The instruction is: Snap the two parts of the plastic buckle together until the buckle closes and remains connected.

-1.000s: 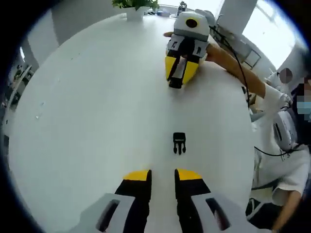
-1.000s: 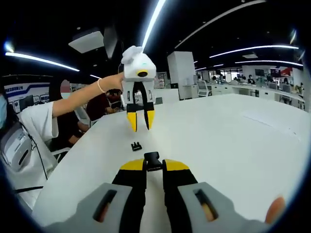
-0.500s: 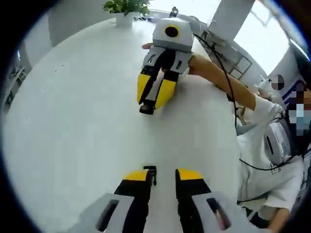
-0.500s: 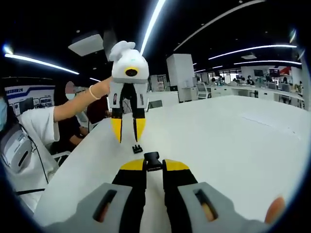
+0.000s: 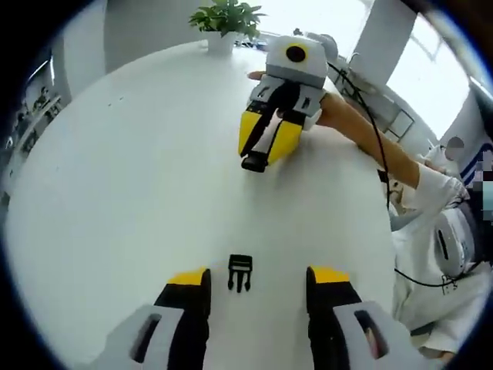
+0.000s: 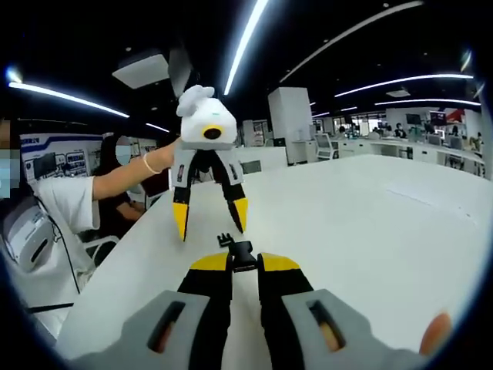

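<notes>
readable text: none in either view.
dark blue wall board point(image 6: 48, 154), left of the raised white-and-yellow gripper: pale marks, too small and blurred to read.
black plastic buckle part point(image 5: 240, 272) on the white round table point(image 5: 115, 177): no lettering to make out.

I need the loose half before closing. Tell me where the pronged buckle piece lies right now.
In the left gripper view the pronged buckle piece lies on the white table, between the open jaws of the left gripper; the right gripper hovers beyond it.
</notes>
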`<action>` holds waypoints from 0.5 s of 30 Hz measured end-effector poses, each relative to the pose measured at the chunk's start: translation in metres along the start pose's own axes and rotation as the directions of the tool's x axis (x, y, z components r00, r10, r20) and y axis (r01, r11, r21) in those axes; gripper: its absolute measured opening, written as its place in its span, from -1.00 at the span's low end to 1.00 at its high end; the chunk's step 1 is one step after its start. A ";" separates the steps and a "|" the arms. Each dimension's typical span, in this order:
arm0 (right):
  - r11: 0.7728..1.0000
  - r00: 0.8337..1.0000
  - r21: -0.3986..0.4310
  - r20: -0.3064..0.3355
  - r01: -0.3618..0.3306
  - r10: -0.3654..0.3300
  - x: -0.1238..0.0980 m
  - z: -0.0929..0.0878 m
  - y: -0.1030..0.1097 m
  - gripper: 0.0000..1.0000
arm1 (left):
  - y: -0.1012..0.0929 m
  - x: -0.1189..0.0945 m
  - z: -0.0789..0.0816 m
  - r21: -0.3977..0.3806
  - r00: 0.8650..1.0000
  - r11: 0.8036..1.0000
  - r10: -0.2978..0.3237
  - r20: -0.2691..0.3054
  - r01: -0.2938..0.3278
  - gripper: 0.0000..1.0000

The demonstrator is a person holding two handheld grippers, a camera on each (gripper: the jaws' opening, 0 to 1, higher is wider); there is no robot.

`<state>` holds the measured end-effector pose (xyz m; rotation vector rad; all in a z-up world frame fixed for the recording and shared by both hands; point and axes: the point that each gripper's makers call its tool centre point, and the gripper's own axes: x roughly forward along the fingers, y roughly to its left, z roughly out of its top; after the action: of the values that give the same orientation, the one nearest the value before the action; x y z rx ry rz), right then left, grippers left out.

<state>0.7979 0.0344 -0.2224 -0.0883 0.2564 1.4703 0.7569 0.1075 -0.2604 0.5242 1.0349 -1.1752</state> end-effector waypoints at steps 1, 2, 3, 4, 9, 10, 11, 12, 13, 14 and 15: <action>1.000 1.000 0.001 0.001 0.001 -0.001 0.000 0.000 -0.001 -0.75 | 0.001 0.001 0.000 0.020 1.000 1.000 0.002 -0.009 -0.001 -0.12; 1.000 1.000 0.002 0.003 0.002 -0.002 -0.001 0.000 -0.001 -0.75 | 0.001 0.001 0.000 0.031 1.000 1.000 0.004 -0.014 -0.003 -0.19; 1.000 1.000 0.004 0.005 0.003 -0.003 -0.002 0.000 -0.002 -0.75 | 0.002 0.001 0.000 0.036 1.000 0.999 0.008 -0.014 -0.008 -0.21; 1.000 1.000 0.004 0.006 0.003 -0.003 -0.002 0.000 -0.001 -0.75 | 0.003 0.002 0.000 0.036 1.000 0.999 0.015 -0.016 -0.014 -0.20; 1.000 1.000 0.009 0.014 0.002 -0.002 -0.004 -0.001 -0.002 -0.75 | 0.008 0.001 0.001 0.039 1.000 0.999 0.025 -0.017 -0.024 -0.22; 1.000 1.000 0.010 0.016 0.004 -0.004 -0.005 -0.001 -0.002 -0.75 | 0.008 0.001 0.001 0.039 1.000 0.999 0.025 -0.018 -0.024 -0.24; 1.000 1.000 0.011 0.018 0.005 -0.005 -0.005 0.000 -0.002 -0.75 | 0.010 0.002 0.001 0.043 0.999 0.999 0.027 -0.021 -0.026 -0.28; 1.000 1.000 0.012 0.019 0.006 -0.006 -0.006 -0.001 -0.002 -0.75 | 0.011 0.003 0.000 0.050 0.999 0.998 0.031 -0.030 -0.030 -0.31; 1.000 1.000 0.013 0.019 0.005 -0.005 -0.006 -0.001 -0.002 -0.75 | 0.014 0.002 0.000 0.061 0.999 0.997 0.040 -0.033 -0.038 -0.35; 1.000 1.000 0.014 0.019 0.003 -0.003 -0.006 -0.001 -0.002 -0.75 | 0.016 0.002 0.001 0.077 0.998 0.996 0.047 -0.030 -0.045 -0.41; 1.000 1.000 0.014 0.020 0.001 -0.001 -0.006 -0.001 -0.001 -0.75 | 0.018 0.002 0.000 0.091 0.998 0.995 0.056 -0.039 -0.052 -0.43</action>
<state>0.7984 0.0285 -0.2220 -0.0628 0.2507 1.4675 0.7738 0.1126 -0.2654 0.6457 1.0011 -1.1711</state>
